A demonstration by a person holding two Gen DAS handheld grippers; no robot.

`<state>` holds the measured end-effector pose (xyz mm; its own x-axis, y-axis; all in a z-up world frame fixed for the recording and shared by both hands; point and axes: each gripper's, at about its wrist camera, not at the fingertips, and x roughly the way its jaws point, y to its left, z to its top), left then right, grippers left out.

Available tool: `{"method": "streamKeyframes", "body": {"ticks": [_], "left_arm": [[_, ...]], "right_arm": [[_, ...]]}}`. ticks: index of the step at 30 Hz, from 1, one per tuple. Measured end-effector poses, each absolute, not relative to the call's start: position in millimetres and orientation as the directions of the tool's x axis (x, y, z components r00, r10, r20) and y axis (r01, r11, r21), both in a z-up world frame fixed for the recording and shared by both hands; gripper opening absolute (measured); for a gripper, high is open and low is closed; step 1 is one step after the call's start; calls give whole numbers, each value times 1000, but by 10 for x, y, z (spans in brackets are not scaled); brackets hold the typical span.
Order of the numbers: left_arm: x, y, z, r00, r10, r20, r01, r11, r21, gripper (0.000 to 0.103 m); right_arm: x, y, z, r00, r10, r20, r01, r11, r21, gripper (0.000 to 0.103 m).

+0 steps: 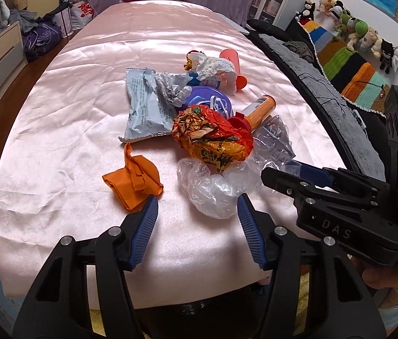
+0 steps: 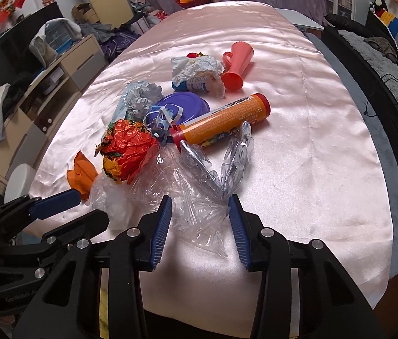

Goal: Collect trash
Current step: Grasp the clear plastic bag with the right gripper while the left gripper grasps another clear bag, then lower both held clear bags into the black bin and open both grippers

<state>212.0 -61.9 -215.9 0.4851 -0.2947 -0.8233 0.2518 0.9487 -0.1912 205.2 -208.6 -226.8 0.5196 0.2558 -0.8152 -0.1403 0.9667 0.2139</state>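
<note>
Both grippers hovered low over near edge of pink cloth (image 1: 57,118), fingers spread, nothing pinched. Right gripper (image 2: 200,226) pointed straight at clear bag (image 2: 187,195), crumpled just ahead between its pads, long axis running away toward tube (image 2: 221,118). Left gripper (image 1: 197,226) sat between orange scrap (image 1: 134,180) and clear film (image 1: 213,189). Judged right nearer for bag
</note>
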Motion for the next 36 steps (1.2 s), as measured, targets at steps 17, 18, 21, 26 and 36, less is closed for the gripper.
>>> {"method": "streamKeyframes", "body": {"ticks": [17,18,21,26,36], "left_arm": [[2135,-814,-2157,463,-321,-827,298,934,-196,28],[2099,-785,-2102,472,-318,-822,296,936,-192,28],[1966,-718,-1923,508,-315,-802,285,940,-189,28],[1655,-600,-1626,560,-307,-770,284,944,-169,28],[1010,-429,-1518,575,-306,-759,278,945,-171,28]], "right_arm": [[1882,-2252,-2060,557,263,-788,-147,965,219,41],[1862,-2243,-2022,564,267,-781,-150,964,221,41],[1794,-2219,-1910,584,270,-766,-154,963,222,41],[1579,-2184,-1686,621,271,-735,-167,963,213,41],[1032,-2085,-1544,650,239,-721,-180,971,159,42]]}}
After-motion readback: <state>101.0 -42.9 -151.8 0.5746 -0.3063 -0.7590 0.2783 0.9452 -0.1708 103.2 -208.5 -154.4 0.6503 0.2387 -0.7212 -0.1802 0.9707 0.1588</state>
